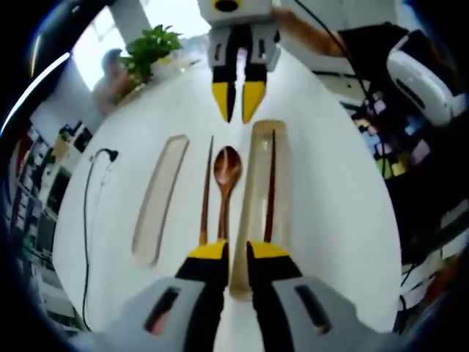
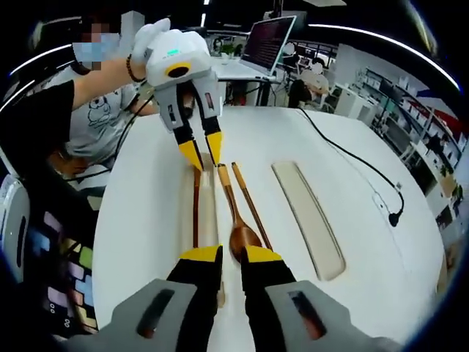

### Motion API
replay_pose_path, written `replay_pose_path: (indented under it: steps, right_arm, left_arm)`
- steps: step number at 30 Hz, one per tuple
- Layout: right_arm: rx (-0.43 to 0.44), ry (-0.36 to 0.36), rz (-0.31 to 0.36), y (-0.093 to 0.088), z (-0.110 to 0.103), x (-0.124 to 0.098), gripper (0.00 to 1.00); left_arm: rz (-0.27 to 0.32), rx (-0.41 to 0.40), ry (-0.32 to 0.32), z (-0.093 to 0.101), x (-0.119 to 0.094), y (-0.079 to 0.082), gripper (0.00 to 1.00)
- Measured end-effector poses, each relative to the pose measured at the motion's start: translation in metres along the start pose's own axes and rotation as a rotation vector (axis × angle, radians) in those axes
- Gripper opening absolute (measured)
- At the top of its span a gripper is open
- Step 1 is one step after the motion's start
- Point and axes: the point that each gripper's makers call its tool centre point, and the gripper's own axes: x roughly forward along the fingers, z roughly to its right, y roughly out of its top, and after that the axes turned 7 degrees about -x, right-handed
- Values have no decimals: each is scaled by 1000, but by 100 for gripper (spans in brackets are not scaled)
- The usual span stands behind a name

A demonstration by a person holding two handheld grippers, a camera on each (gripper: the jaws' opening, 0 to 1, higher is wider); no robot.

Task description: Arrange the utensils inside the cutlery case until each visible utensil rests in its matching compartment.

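Observation:
A long beige cutlery case base (image 1: 256,220) lies on the white table with one dark wooden chopstick (image 1: 270,187) inside it. Beside it on the table lie a wooden spoon (image 1: 227,167) and a second chopstick (image 1: 206,192). The case lid (image 1: 160,199) rests further left. My left gripper (image 1: 238,253) hovers at the near ends of the spoon and case, jaws slightly open and holding nothing. My right gripper (image 1: 237,101) faces it from the far end. In the right gripper view, my right gripper (image 2: 231,255) is narrowly open over the spoon bowl (image 2: 242,238), and the left gripper (image 2: 204,152) sits over the case base (image 2: 209,209).
A black cable (image 1: 89,220) runs along the table's left side. A potted plant (image 1: 150,48) stands at the far edge. A laptop (image 2: 267,40) sits at the table's far end. A person's sleeve and body (image 2: 44,125) are beside the table. Cluttered shelves surround it.

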Motion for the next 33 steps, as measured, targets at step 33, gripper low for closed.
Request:
replay_pose_path:
  steps: [33]
  right_arm:
    - [-139,50,-202,-52,46,43,15]
  left_arm:
    - [-175,-73,-25,-46,44,-17,11]
